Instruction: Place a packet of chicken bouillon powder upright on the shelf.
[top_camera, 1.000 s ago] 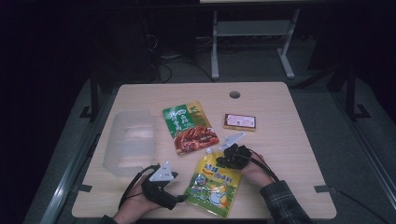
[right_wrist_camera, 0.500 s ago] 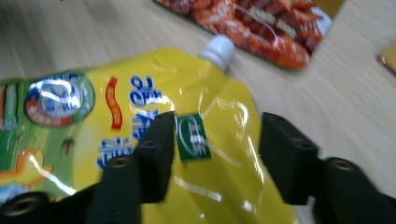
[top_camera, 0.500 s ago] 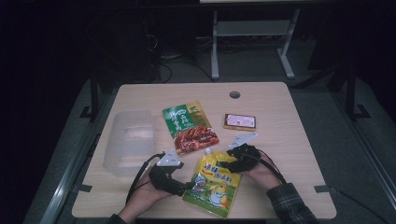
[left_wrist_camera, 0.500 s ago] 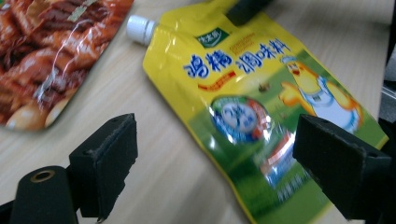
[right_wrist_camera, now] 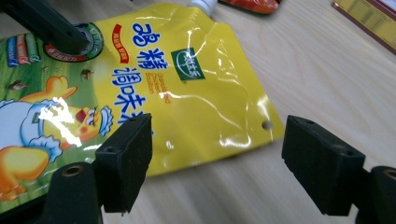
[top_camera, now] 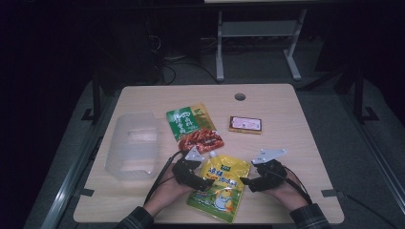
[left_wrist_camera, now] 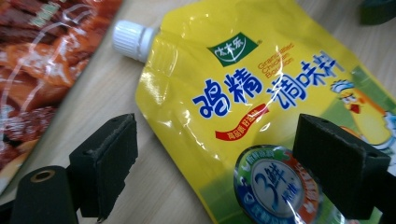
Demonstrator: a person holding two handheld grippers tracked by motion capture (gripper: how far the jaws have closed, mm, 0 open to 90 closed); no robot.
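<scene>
Yellow spouted pouch (top_camera: 219,187) lying flat at lower centre of the high view on the surface (top_camera: 305,138), looking glossy, soft, slippery. Flanking it, left tool (left_wrist_camera: 219,163) spread over its edge, right tool (right_wrist_camera: 219,163) having just been opening, pinching nothing. Probably gripping best by stiff sealed edges.

yellow spouted pouch (top_camera: 220,185) flat on table, white cap, chicken cartoon, tilted, near front edge.

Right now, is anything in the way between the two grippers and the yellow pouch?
Nothing visible. The yellow pouch lies flat on the table, with the left gripper at its left edge and the right gripper at its right edge, fingers open. The right fingers have just been opening, with the pouch's corner between them.
</scene>
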